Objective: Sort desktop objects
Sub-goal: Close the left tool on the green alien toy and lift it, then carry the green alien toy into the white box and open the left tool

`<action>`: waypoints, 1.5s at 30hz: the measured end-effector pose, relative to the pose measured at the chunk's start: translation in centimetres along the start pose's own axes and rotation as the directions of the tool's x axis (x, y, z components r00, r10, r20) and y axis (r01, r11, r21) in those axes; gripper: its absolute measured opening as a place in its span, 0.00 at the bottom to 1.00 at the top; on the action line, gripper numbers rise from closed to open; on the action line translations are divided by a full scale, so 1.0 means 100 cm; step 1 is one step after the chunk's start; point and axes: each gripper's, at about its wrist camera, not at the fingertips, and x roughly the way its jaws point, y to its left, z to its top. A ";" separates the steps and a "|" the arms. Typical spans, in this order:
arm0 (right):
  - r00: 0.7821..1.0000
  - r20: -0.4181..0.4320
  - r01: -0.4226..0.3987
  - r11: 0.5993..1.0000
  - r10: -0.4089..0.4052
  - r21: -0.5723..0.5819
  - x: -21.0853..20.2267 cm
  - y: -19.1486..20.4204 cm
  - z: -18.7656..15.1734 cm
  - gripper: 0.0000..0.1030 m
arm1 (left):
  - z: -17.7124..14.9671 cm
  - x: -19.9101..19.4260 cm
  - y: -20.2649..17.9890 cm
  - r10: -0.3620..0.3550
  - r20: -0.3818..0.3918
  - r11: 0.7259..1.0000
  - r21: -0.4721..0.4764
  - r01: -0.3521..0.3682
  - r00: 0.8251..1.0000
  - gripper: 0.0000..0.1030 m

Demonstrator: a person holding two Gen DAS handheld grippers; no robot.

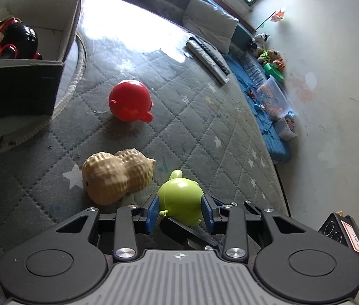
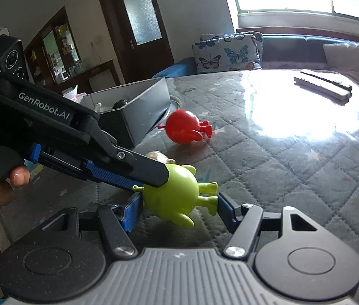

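Between left tongs [image 1: 180, 209]: round glossy lime-green toy [image 1: 180, 200], stubby limbs.

Box [image 1: 27, 63] contents partly hidden, red toy [image 2: 183, 127] blurred

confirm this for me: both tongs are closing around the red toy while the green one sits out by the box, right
Not quite: the colours are swapped. Both the left tongs and the right tongs bracket the green toy, as each wrist view shows. The red toy is the one lying free on the quilted mat out toward the box.
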 end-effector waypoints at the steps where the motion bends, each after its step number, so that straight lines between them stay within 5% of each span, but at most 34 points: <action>1: 1.000 0.005 0.000 1.000 0.000 -0.013 -0.001 0.004 0.003 0.63 | 0.000 -0.005 0.000 -0.006 0.010 1.000 0.000 0.006 1.000 0.38; 10: 0.998 0.053 -0.033 0.991 0.041 -0.133 0.009 0.047 0.049 0.63 | 0.018 -0.068 0.016 -0.006 0.164 1.000 -0.001 0.006 0.986 0.38; 22: 0.982 0.005 -0.181 0.941 0.190 -0.285 0.094 0.116 0.129 0.63 | 0.067 -0.133 0.094 0.100 0.335 0.988 -0.145 -0.054 0.937 0.38; 30: 0.957 -0.121 -0.290 0.907 0.265 -0.304 0.166 0.146 0.164 0.63 | 0.096 -0.144 0.156 0.173 0.333 0.961 -0.264 -0.085 0.927 0.38; 45: 0.931 -0.294 -0.315 0.886 0.218 -0.341 0.227 0.158 0.164 0.63 | 0.112 -0.119 0.196 0.199 0.226 0.940 -0.319 -0.121 0.954 0.39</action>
